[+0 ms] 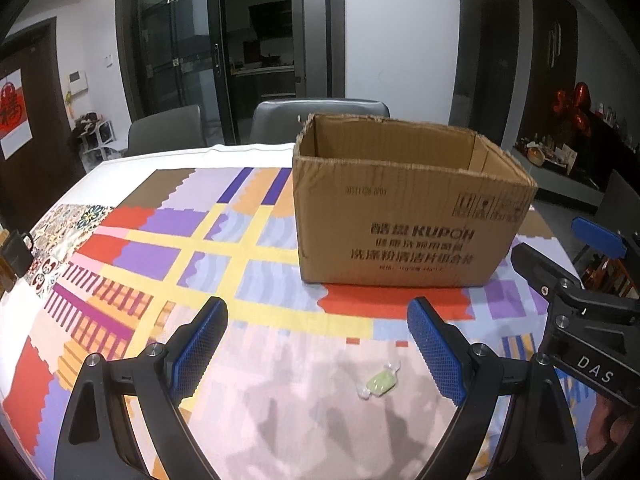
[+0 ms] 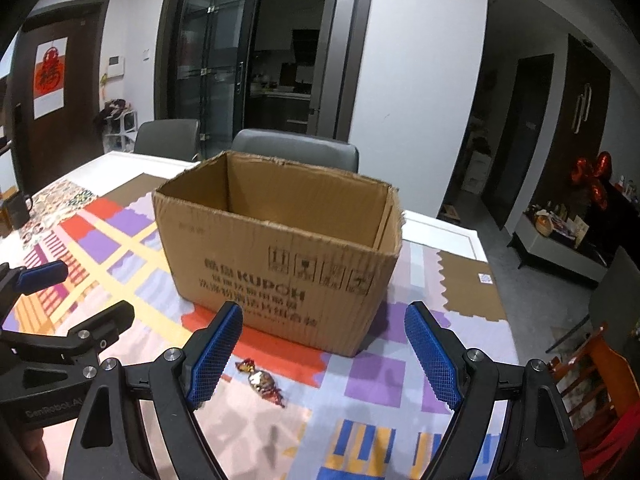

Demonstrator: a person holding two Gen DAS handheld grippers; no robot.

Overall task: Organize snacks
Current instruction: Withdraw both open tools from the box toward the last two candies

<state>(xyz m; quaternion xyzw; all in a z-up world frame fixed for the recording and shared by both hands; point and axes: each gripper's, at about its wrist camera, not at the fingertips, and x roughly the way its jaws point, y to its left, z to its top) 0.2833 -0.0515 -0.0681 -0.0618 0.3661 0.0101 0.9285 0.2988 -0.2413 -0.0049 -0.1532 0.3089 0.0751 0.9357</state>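
Observation:
An open cardboard box (image 1: 404, 216) stands on the patterned tablecloth; it also shows in the right wrist view (image 2: 280, 256). A pale green wrapped candy (image 1: 378, 382) lies on the cloth between my left gripper's fingers, nearer the right one. My left gripper (image 1: 318, 344) is open and empty above it. A red-gold wrapped candy (image 2: 262, 382) lies in front of the box, by the left finger of my right gripper (image 2: 324, 356), which is open and empty. The box's inside bottom is hidden.
Two grey chairs (image 1: 320, 114) stand behind the table. A dark mug (image 1: 16, 256) sits at the table's left edge. The right gripper's body (image 1: 576, 312) is close on the left gripper's right. An orange chair (image 2: 592, 376) is by the table's right edge.

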